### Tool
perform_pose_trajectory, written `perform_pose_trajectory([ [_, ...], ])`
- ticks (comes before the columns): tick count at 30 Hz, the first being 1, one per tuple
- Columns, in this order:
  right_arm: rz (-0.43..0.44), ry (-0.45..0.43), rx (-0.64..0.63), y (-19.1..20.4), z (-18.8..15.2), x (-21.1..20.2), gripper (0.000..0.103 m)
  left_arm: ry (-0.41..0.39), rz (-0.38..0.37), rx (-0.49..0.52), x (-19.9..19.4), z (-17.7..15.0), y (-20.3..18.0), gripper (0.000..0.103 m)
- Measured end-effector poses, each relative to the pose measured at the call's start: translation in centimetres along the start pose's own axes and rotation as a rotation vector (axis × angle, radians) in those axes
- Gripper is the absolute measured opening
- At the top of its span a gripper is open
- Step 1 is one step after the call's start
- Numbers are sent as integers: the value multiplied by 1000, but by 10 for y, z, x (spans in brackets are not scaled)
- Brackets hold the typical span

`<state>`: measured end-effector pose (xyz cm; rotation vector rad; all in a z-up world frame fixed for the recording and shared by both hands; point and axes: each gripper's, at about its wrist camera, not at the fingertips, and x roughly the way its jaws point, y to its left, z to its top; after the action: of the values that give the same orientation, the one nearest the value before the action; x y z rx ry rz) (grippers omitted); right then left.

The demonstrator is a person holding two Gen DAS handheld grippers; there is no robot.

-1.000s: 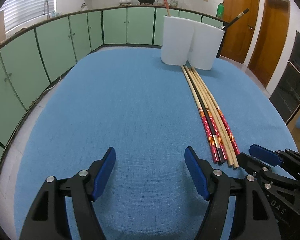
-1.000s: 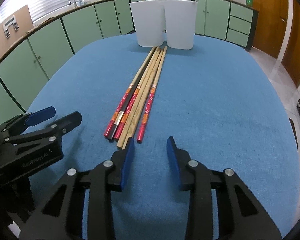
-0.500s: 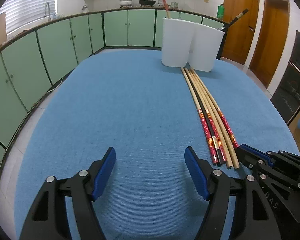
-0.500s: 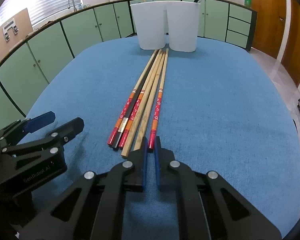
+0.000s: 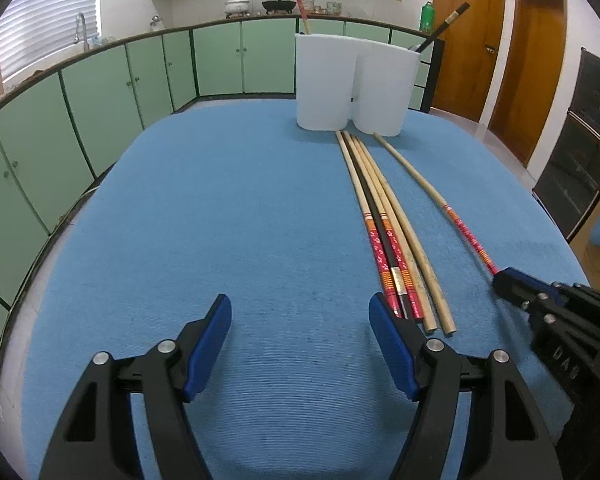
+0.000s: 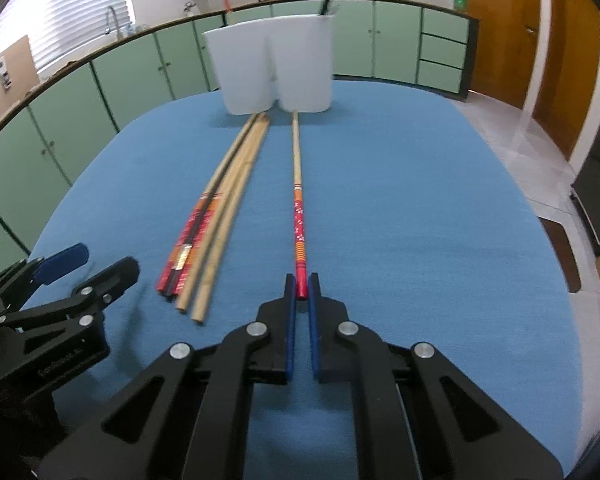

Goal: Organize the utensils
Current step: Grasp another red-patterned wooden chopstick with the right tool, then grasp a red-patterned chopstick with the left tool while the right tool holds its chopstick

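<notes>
My right gripper is shut on the red end of a red-patterned chopstick, which now lies apart from the others and points at the right white cup. In the left wrist view the same chopstick runs to my right gripper. Several more chopsticks lie bundled to its left, also seen as a bundle in the left wrist view. The left white cup holds a red stick; the right one holds a dark stick. My left gripper hangs open over bare cloth.
The table wears a blue cloth with rounded edges. Green cabinets ring the far side and left. Wooden doors and a dark appliance stand at the right.
My right gripper went from part open to shut on the rightmost red-patterned chopstick and dragged it to the right, away from the bundle. My left gripper stayed put, open.
</notes>
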<state>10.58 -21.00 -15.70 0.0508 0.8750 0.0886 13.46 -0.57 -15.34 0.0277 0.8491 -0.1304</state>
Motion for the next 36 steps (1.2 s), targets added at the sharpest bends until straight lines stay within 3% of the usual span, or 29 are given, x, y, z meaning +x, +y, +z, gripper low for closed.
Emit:
perform_pose_trajectory([
  [9, -12, 15, 60, -31, -7, 1, 5, 15, -21, 43, 4, 1, -26, 70],
  [15, -4, 13, 54, -29, -7, 0, 5, 34, -4, 57, 8, 1, -31, 70],
  [20, -3, 16, 54, -28, -8, -1, 5, 4, -19, 19, 4, 1, -26, 69],
  [31, -14, 20, 43, -26, -5, 1, 5, 43, -1, -32, 12, 1, -16, 69],
  [36, -20, 22, 35, -26, -5, 3, 5, 59, 24, 26, 16, 1, -27, 68],
])
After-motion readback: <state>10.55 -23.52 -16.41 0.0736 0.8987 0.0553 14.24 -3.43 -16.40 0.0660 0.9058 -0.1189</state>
